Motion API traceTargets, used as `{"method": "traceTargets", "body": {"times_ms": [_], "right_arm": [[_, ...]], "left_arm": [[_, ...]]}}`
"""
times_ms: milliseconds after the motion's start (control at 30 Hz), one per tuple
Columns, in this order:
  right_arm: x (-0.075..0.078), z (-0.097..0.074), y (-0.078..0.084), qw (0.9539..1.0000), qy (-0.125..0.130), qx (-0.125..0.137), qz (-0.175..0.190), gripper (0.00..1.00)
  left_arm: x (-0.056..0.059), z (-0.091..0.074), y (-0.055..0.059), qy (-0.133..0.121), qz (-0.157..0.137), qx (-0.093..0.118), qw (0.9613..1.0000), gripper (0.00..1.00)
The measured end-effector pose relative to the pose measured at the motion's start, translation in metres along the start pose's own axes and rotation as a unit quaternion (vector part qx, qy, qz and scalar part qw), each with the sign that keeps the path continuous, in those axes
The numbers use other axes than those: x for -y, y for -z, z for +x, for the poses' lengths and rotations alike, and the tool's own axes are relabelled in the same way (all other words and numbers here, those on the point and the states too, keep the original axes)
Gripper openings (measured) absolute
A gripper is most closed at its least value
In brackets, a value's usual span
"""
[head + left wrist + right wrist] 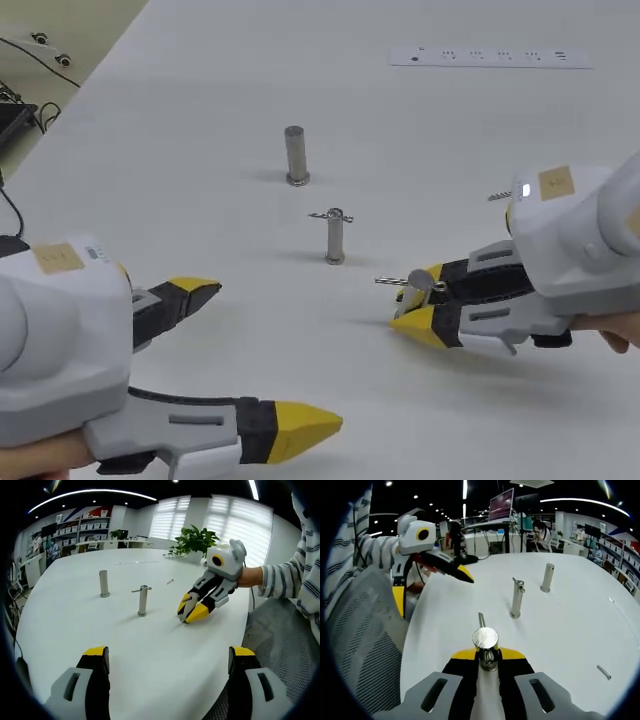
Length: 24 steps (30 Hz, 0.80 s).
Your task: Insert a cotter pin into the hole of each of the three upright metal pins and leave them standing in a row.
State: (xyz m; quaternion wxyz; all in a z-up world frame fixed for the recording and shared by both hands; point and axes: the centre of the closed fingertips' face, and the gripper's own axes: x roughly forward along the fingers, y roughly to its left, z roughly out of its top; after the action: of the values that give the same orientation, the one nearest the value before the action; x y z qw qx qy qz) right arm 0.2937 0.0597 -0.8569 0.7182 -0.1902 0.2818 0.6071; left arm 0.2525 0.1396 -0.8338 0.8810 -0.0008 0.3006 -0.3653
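right gripper (420, 302) is clenched on the nearest metal pin (418, 284), low over the white table (200, 120). the held cotter pin (390, 281) juts sideways through its head, and i judge the grip is meant to set this pin in line with the other two. left gripper (250, 355) hangs released, jaws wide, grasping nothing, well apart from the pins. holes: middle pin (335, 238) carries the middle cotter pin (330, 215), far pin (295, 155) looks bare, and a loose cotter pin (498, 196) lies near the right gripper, likely meant for it.
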Motion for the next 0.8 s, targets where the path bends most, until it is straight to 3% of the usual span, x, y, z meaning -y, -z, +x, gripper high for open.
{"method": "traceTargets", "body": {"times_ms": [367, 500, 800], "right_arm": [[0.002, 0.000, 0.000, 0.9999, 0.008, 0.002, -0.012, 0.14], [0.004, 0.000, 0.000, 0.9996, 0.015, 0.000, -0.024, 0.14], [0.015, -0.003, 0.001, 0.9994, 0.019, -0.004, -0.030, 0.13]], "left_arm": [[0.002, 0.002, 0.001, -0.001, 0.000, 0.002, 1.0000, 0.99], [0.007, 0.007, 0.005, 0.007, 0.003, -0.010, 0.9999, 0.99], [0.012, 0.009, 0.002, 0.008, -0.003, -0.001, 1.0000, 0.99]]}}
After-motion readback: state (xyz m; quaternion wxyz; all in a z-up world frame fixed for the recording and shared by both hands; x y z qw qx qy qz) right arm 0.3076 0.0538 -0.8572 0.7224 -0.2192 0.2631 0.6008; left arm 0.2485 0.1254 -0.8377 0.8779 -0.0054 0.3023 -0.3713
